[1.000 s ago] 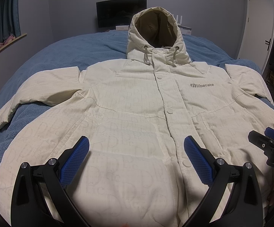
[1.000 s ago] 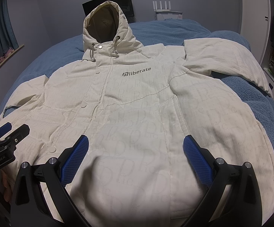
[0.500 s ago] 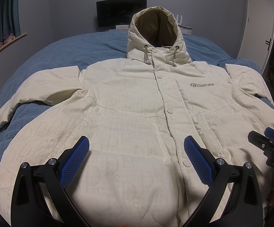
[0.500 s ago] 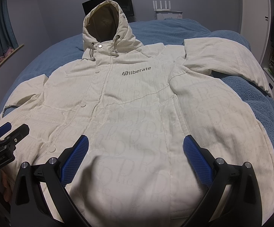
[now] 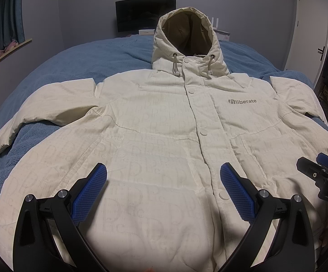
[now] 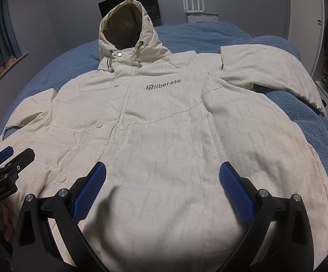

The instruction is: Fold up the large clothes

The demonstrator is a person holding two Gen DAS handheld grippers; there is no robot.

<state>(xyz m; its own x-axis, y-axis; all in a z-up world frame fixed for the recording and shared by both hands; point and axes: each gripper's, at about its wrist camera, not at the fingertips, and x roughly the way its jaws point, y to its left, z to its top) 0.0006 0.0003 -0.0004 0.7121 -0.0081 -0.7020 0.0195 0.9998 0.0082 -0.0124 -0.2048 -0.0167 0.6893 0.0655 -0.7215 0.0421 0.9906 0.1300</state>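
A blue bed cover (image 5: 77, 61) spreads out ahead of both grippers, and on it one large cream hooded jacket (image 5: 164, 136) lies flat, front up and snapped shut, its hem nearest the grippers and its hood (image 5: 186, 36) at the far end. By the look of it, folding has not begun: both sleeves are out to the sides and no part of the body is turned over, so every fold is left to do. There are two sleeves, one reaching out far to the left of the left gripper (image 5: 164, 181) and the other lying ahead and to the right of the right gripper (image 6: 162, 180). Each gripper hangs over the lower part of the jacket with its blue pads spread wide and nothing between them; the right one sits over the panel below the one grey "liberate" logo (image 6: 163, 82). Two drawcords hang from the hood's collar, and I count about five snaps down the placket.
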